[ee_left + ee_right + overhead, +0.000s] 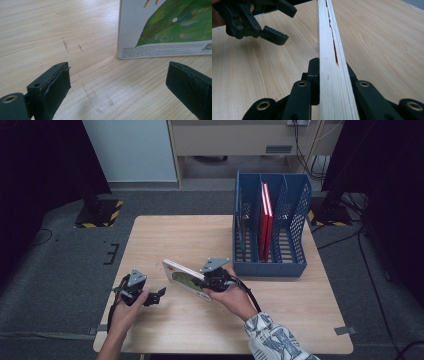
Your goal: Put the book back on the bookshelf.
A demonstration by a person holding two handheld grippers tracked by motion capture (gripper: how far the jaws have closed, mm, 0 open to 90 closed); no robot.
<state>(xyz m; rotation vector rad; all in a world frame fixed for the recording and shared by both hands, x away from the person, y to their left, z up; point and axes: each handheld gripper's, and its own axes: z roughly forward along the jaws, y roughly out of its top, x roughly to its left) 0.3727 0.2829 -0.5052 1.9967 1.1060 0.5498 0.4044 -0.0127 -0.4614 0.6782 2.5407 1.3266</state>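
A blue mesh file rack [295, 195] with three compartments stands at the far right of the wooden table [165, 235], two red books [265, 215] upright in its middle compartment, well apart from the hands. Near the front edge, the right gripper [212, 279] is clamped on a thin picture book [186, 279], white-edged with a green illustrated cover, tilted up on one edge on the tabletop. The left gripper [157, 296] rests just beside it, jaws apart around nothing.
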